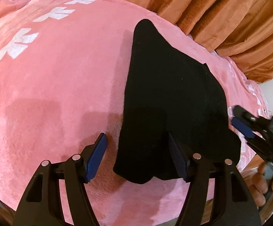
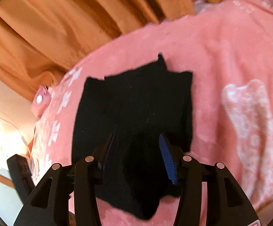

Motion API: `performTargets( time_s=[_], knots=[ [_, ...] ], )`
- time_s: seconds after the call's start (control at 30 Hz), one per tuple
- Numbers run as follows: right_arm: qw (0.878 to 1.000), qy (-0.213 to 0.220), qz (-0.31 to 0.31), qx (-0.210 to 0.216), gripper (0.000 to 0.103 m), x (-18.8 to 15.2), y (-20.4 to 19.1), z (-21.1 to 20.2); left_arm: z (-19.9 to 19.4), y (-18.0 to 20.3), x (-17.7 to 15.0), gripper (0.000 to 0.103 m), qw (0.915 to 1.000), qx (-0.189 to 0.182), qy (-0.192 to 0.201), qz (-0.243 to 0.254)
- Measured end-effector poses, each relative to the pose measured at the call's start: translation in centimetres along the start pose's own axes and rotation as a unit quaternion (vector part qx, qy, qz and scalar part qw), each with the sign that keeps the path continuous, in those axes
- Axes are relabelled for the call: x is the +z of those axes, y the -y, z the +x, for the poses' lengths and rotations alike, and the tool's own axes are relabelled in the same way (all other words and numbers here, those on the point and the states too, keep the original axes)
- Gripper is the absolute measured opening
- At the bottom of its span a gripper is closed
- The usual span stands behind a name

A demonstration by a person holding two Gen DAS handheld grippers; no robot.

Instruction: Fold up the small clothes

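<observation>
Left hand-held gripper (image 1: 136,154) hovers wide open over the near edge of the folded black fabric garment (image 1: 166,101), which lies flat on the pink fleece blanket with white flower prints (image 1: 61,75). Right hand-held gripper (image 2: 137,154) also spread open above that garment, orange curtains (image 2: 61,18) behind.

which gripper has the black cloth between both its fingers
The right gripper: the black garment fills the gap between its open fingers. The left gripper only overlaps the garment's edge, its left finger over bare pink blanket.
</observation>
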State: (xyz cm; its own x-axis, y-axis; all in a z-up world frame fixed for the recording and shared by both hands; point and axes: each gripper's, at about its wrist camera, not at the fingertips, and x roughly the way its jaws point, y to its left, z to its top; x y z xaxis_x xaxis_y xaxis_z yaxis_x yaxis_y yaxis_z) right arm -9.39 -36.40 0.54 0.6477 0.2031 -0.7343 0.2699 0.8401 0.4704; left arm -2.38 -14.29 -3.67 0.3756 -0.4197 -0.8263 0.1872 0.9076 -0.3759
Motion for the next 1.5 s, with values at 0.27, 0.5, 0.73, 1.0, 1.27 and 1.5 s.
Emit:
performTargets(
  time_s=[0.27,0.5,0.73,1.0,1.27,1.5],
  knots=[
    [0.998,-0.025,-0.023,-0.052,0.013,-0.6,0.4,2.6,0.0,0.3,-0.6,0.063,0.9995,0.021,0.013,0.021],
    [0.983,0.086,-0.159,-0.020,0.004,2.0,-5.7,-3.5,0.1,0.1,-0.7,0.064,0.9991,0.027,0.016,0.029],
    [0.997,0.003,-0.044,-0.069,0.004,1.5,1.3,1.7,0.3,0.9,-1.1,0.068,0.9965,0.055,0.022,0.059],
    [0.998,-0.010,-0.010,-0.065,0.039,3.3,1.2,4.1,0.4,1.1,-1.3,0.068,0.9958,0.066,0.021,0.060],
    [0.986,0.083,-0.138,-0.045,0.004,4.9,-5.5,0.7,0.5,0.8,-0.7,0.069,0.9960,0.066,0.012,0.059],
    [0.995,0.003,-0.035,-0.089,0.010,4.7,1.8,5.2,1.0,1.5,-1.0,0.071,0.9934,0.081,0.013,0.081]
  ],
)
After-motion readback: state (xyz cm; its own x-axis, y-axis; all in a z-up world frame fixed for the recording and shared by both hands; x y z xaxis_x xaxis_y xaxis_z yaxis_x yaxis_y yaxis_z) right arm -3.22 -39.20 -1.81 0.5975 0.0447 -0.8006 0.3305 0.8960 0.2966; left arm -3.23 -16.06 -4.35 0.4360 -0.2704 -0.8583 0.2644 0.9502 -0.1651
